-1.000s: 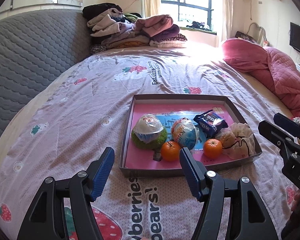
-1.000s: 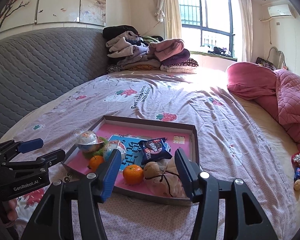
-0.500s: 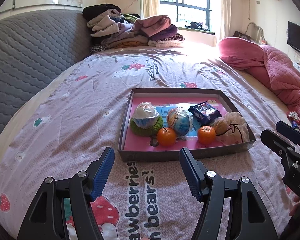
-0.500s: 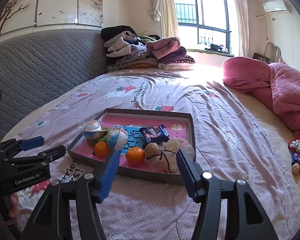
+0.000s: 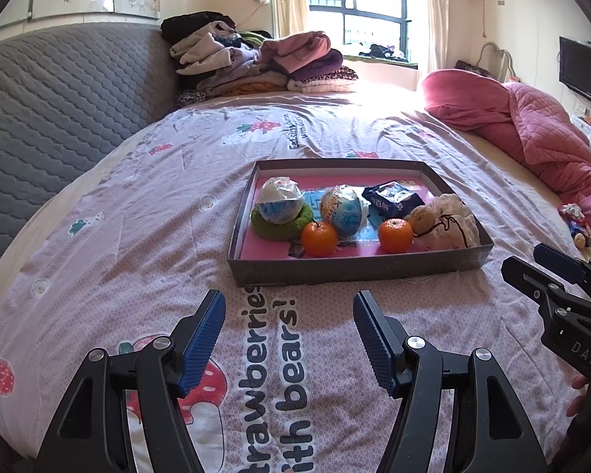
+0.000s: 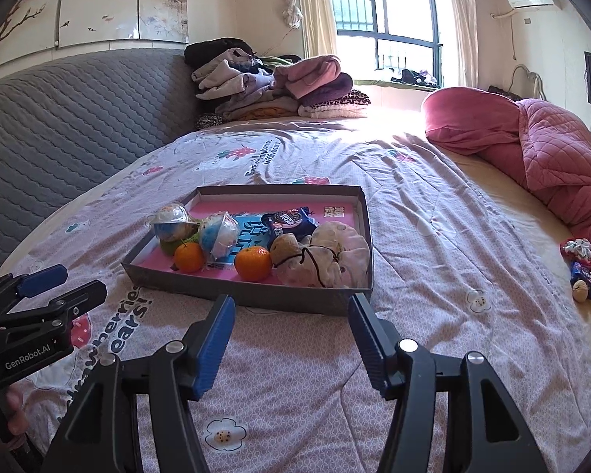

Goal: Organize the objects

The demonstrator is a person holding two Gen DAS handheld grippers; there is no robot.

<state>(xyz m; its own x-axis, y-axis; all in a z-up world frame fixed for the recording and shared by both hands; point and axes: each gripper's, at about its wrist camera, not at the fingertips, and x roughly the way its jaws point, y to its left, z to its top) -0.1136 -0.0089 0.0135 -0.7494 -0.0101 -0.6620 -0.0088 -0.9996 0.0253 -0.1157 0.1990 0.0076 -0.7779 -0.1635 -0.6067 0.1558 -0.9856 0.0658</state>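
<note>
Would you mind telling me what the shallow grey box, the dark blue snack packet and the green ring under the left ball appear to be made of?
Grey box: probably cardboard, matte, with thin, straight folded walls and a pink printed liner.
Snack packet: likely plastic film, glossy, crinkled, catching highlights.
Green ring: seems soft knitted or plush fabric, with a fuzzy, dull surface; the exact fibre is unclear.

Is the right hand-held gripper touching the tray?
Cannot tell. In the right wrist view the right hand-held gripper is open, its fingertips overlapping the tray's near wall; the left wrist view shows only its side, short of the tray.
</note>
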